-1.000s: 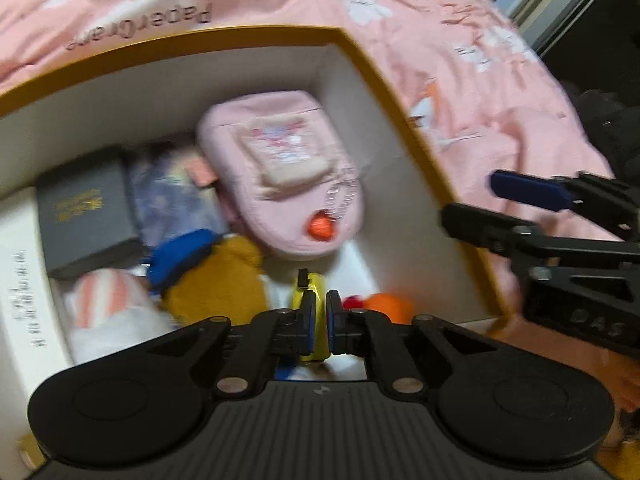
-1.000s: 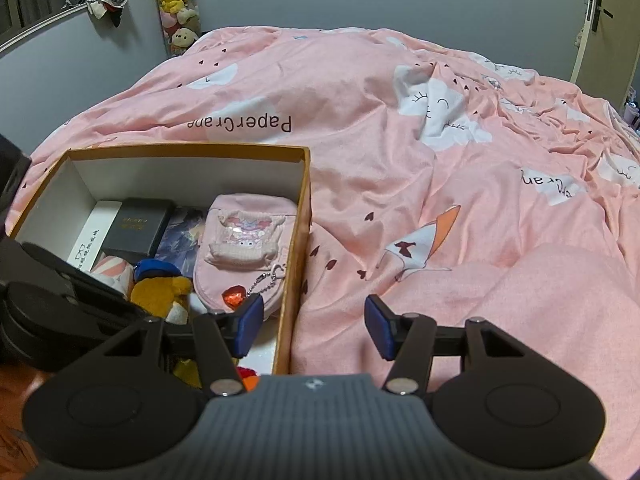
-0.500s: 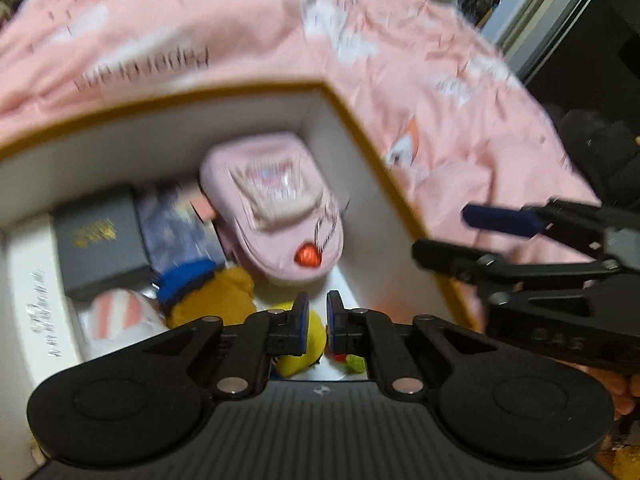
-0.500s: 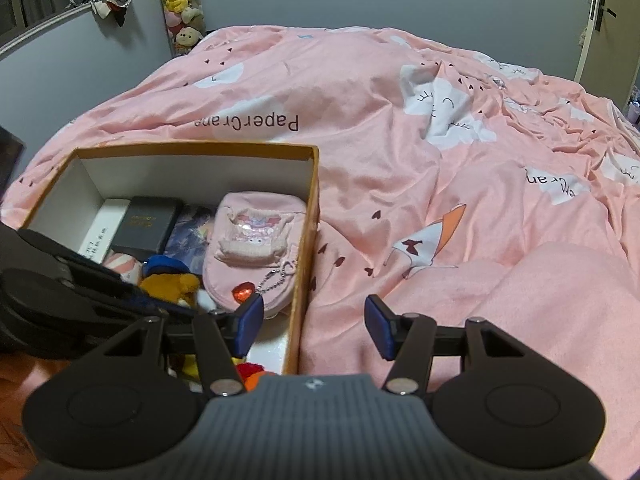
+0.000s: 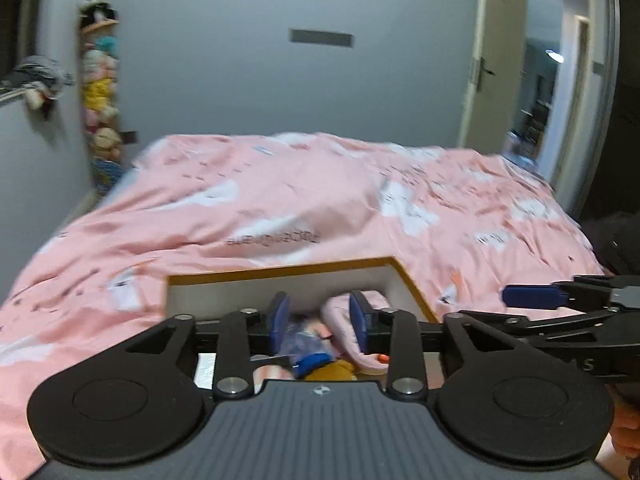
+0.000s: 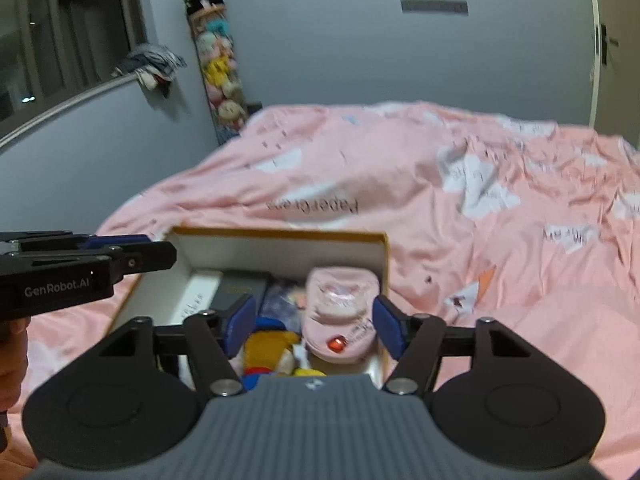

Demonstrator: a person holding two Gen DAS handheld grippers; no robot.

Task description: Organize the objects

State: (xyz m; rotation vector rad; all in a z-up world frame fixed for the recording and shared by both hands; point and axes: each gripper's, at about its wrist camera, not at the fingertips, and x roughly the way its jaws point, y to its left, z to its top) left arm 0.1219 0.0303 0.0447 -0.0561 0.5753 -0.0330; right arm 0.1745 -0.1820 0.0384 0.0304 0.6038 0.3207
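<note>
Both hand-held grippers, left (image 5: 319, 322) and right (image 6: 313, 326), hang empty with jaws just spreading above the filled box (image 6: 382, 256).

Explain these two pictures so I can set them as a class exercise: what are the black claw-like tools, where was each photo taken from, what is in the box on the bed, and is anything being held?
There is no robot here. A person holds a two-finger gripper in each hand, and each gripper carries a wide-angle camera looking forward along its fingers. So one picture looks out from the left gripper, the other from the right gripper, and each also catches the other tool at its edge.

Both hover above an open cardboard box resting on a bed with a pink duvet. Inside lie a pink pouch with a red charm, a yellow plush toy, a dark box and a white box, among other small items too blurred to name.

Nothing is held. Both pairs of jaws have just been opening, with nothing between them.
</note>
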